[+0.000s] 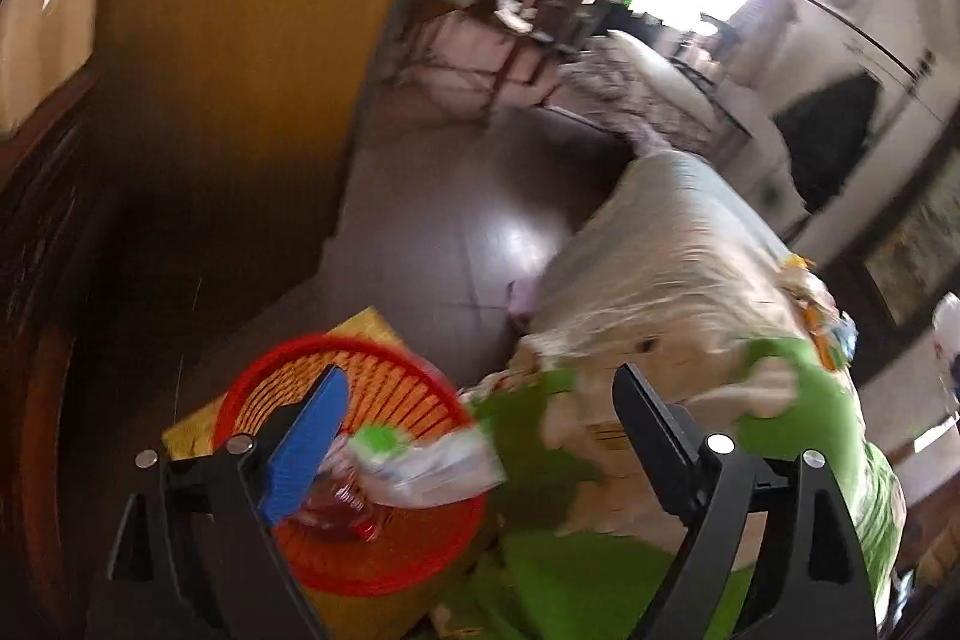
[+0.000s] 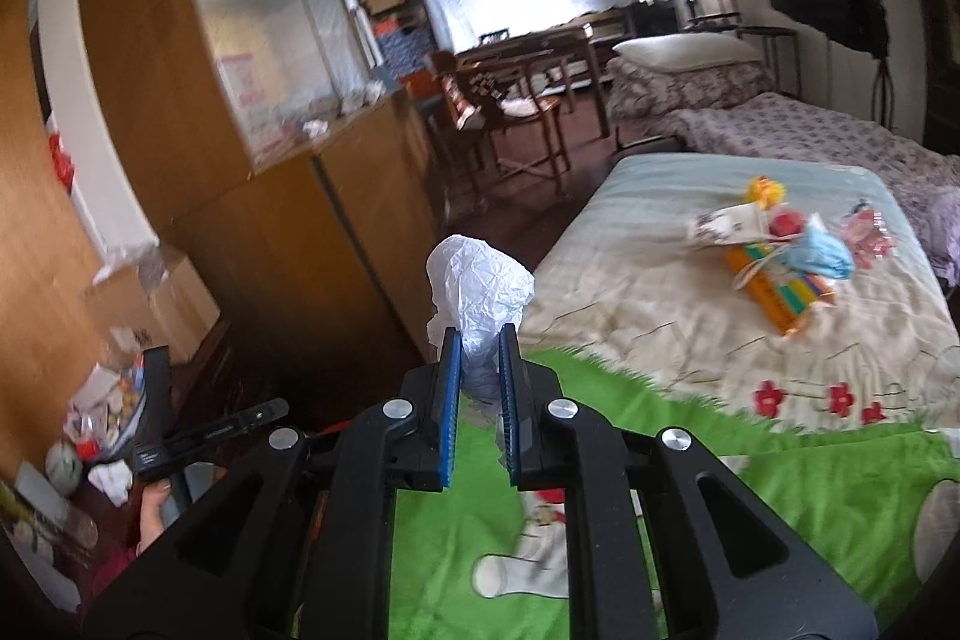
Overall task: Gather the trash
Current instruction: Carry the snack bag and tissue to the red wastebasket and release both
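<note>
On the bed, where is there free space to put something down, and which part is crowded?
The cream part of the bed cover, between the green blanket and the pale blue far end, is bare. The green blanket near the right gripper is also free. The trash pile toward the far right of the bed is crowded.

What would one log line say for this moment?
left gripper: open over red basket, wrapper between jaws | right gripper: shut on crumpled white paper | more trash on bed

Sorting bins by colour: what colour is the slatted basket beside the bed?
Red basket; clearest in the left wrist view.
</note>
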